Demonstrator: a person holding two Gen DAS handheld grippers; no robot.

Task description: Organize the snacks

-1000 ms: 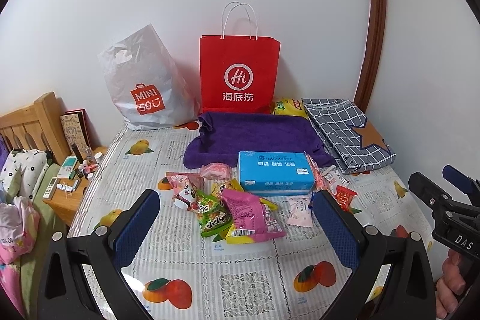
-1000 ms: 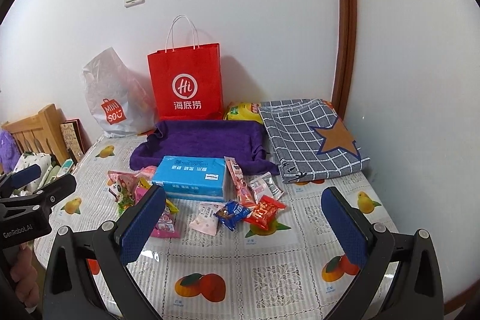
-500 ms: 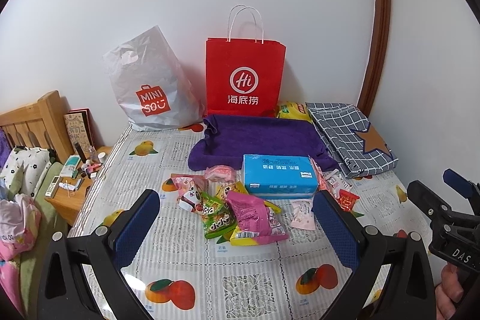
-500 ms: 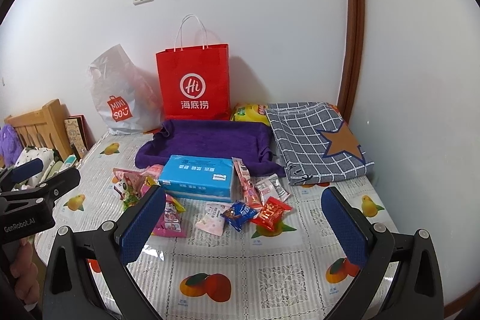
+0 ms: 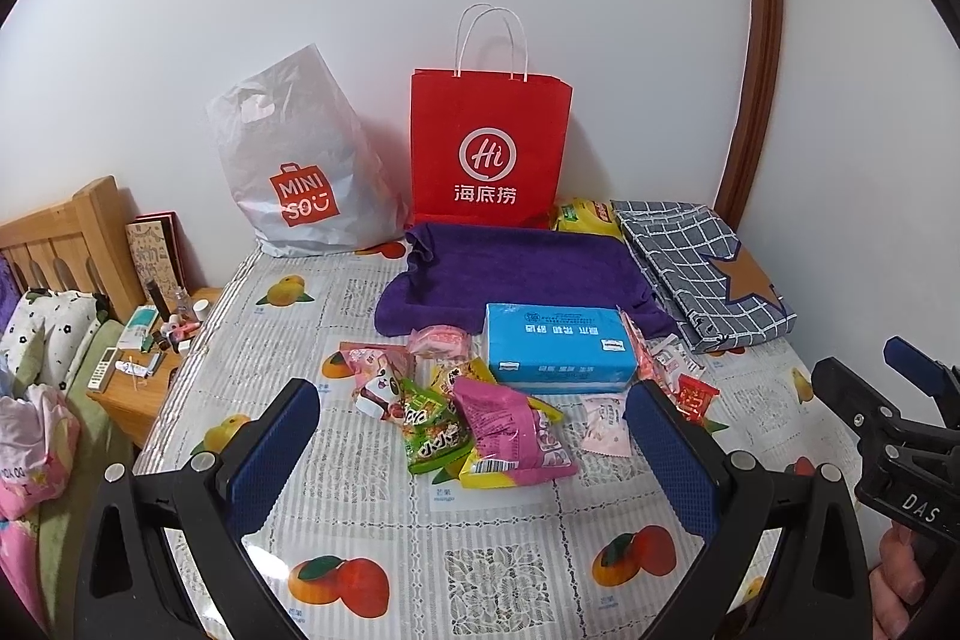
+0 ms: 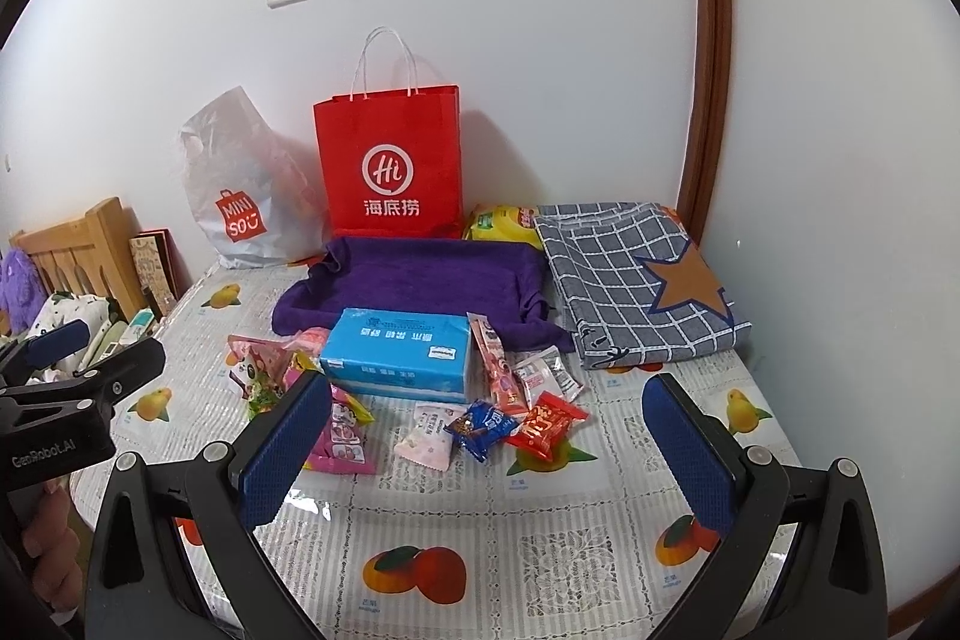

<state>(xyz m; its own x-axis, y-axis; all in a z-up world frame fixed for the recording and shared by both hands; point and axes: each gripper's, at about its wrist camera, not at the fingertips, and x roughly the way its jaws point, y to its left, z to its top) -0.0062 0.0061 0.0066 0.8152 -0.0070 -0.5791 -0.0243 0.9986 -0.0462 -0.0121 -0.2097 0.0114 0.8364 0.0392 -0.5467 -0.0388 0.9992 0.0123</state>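
Several snack packets lie loose in the middle of the table: a pink bag, a green bag, a pale pink sachet, a blue packet and a red packet. A blue tissue pack lies just behind them. My left gripper hovers open above the near side of the pile, nothing between its blue pads. My right gripper is open too, in front of the blue and red packets.
A purple towel, a red paper bag and a white plastic bag stand at the back against the wall. A folded checked cloth lies back right. A wooden bedside stand and bed are left of the table.
Both cameras have shifted slightly, so the scene sits a little further right and lower in each view. Nothing on the table has moved; both grippers stay open.
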